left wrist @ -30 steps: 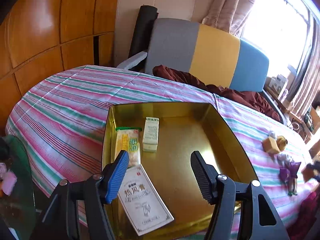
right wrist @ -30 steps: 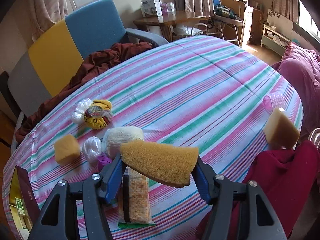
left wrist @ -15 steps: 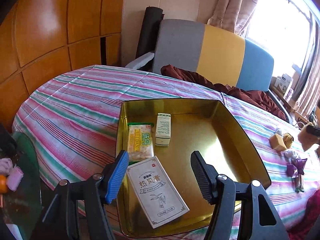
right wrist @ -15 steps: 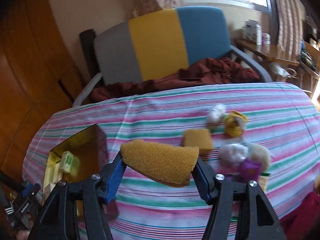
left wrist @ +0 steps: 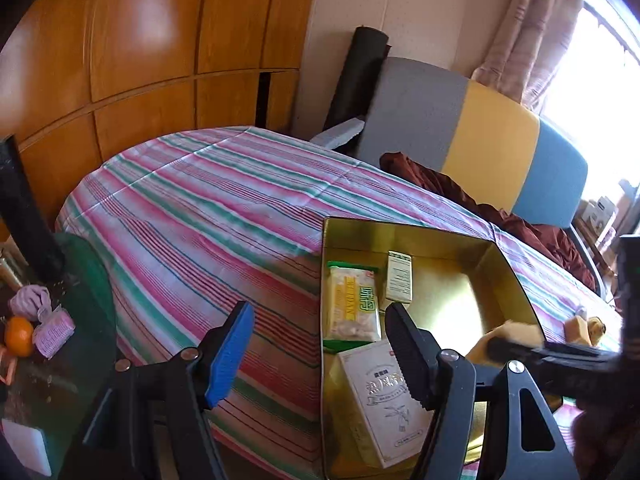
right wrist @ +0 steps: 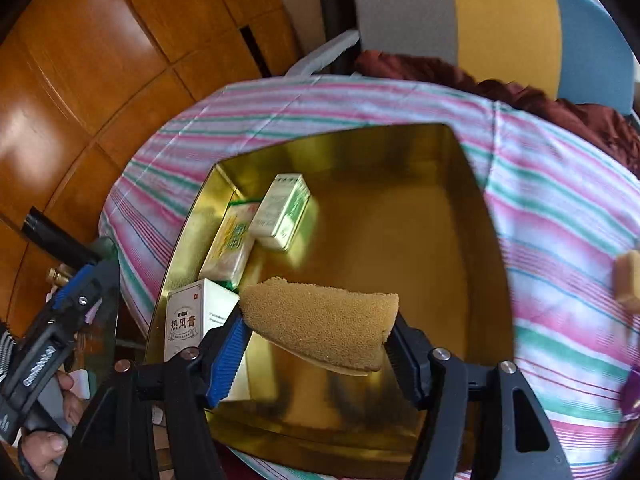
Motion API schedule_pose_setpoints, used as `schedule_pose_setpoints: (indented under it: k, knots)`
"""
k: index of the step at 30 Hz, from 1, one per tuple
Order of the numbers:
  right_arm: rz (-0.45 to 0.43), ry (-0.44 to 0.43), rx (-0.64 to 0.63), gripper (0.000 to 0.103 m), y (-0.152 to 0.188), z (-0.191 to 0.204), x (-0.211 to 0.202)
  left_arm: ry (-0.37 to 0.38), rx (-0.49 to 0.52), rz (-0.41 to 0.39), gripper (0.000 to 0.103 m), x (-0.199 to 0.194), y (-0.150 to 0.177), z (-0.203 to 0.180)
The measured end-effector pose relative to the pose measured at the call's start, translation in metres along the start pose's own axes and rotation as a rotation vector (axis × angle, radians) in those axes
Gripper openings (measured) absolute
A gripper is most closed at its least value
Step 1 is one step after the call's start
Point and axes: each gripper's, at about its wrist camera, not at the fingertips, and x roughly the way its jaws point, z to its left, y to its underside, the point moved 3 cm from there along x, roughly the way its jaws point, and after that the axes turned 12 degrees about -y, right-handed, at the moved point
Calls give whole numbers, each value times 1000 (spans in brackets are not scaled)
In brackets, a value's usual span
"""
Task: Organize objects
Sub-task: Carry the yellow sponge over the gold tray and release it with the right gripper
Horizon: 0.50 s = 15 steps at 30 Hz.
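A gold tin tray (right wrist: 492, 216) sits on the striped tablecloth and also shows in the left wrist view (left wrist: 516, 276). It holds a white box with Chinese print (right wrist: 192, 316), a yellow snack packet (right wrist: 230, 244) and a small green-white box (right wrist: 282, 212). My right gripper (right wrist: 318, 354) is shut on a tan sponge (right wrist: 320, 324) and holds it over the tray's near part. In the left wrist view the right gripper (left wrist: 552, 350) reaches in from the right. My left gripper (left wrist: 320, 350) is open and empty, at the tray's left edge over the tablecloth.
Another tan sponge (right wrist: 628, 280) lies on the cloth right of the tray. A grey, yellow and blue chair (left wrist: 480, 136) with a dark red cloth stands behind the table. A glass side table (left wrist: 52, 344) at the left holds an orange and small items. Wooden panels line the wall.
My right gripper has carried the sponge from the right side of the table to over the tray. My left gripper has shifted left, off the tray.
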Motion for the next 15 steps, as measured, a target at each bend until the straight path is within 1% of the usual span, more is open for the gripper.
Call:
schedule_pose_setpoints:
  k: [2, 3, 4, 6, 7, 8, 11, 15]
  knots:
    - [15, -18, 12, 68, -1, 4, 15, 3, -11, 6, 71, 2, -1, 4]
    - [19, -34, 22, 71, -2, 5, 22, 2, -11, 5, 73, 3, -1, 4]
    - [21, -55, 34, 78, -3, 7, 26, 1, -11, 4, 75, 3, -1, 4]
    - [18, -98, 60, 86, -5, 9, 30, 4, -14, 1, 78, 3, -1, 5]
    - [11, -112, 61, 87, -5, 10, 30, 5, -15, 1, 81, 4, -1, 5]
    - [6, -120, 55, 87, -5, 11, 29, 5, -16, 1, 82, 5, -1, 6]
    - [-13, -142, 45, 88, -4, 12, 23, 3, -21, 3, 82, 6, -1, 6]
    - [-70, -98, 14, 88, 0, 7, 0, 13, -15, -13, 84, 2, -2, 3]
